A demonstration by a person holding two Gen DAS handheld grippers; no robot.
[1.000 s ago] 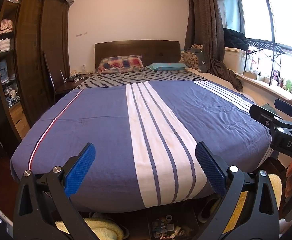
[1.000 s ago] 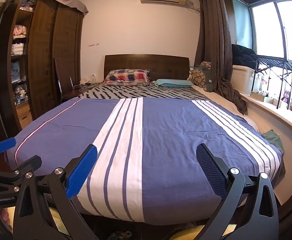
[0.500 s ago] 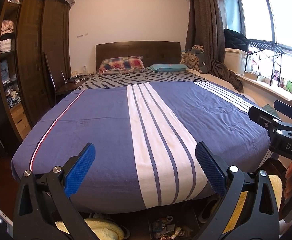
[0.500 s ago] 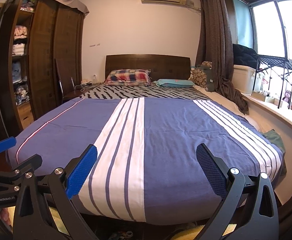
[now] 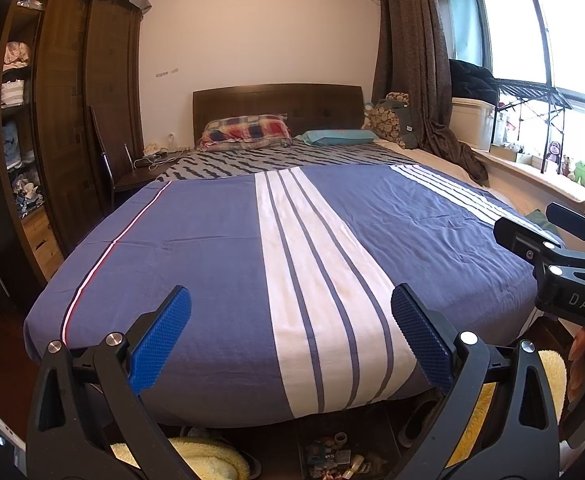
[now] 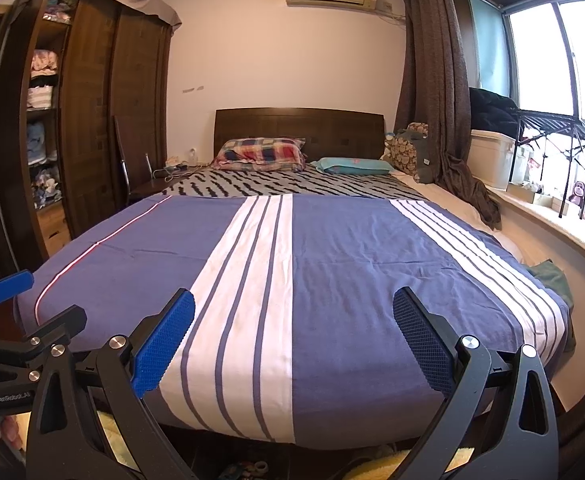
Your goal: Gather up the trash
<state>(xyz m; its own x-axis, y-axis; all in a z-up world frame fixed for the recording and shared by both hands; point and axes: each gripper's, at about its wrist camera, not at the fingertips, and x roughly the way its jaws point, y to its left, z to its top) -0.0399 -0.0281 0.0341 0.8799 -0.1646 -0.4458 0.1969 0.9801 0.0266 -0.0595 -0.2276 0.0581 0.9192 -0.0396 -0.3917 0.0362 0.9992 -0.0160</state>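
Observation:
My left gripper (image 5: 290, 340) is open and empty, held at the foot of a bed with a blue and white striped cover (image 5: 212, 240). My right gripper (image 6: 292, 344) is also open and empty, beside the left one, facing the same bed cover (image 6: 352, 260). The right gripper shows at the right edge of the left wrist view (image 5: 564, 264). The left gripper shows at the left edge of the right wrist view (image 6: 20, 320). Small loose items (image 5: 332, 458) lie on the floor under the foot of the bed. No trash shows on the bed cover.
Two pillows (image 5: 248, 130) lie by the dark headboard (image 5: 276, 104). A dark wardrobe with open shelves (image 5: 52, 140) stands at left, with a chair (image 5: 116, 168) beside it. A window ledge with toys (image 5: 572, 176) and a curtain (image 5: 412, 60) are at right. Yellow fluffy slippers (image 5: 208, 458) lie on the floor.
Both views have shifted slightly, with the bed sitting a little lower and farther in the frames. Both grippers stay open and empty.

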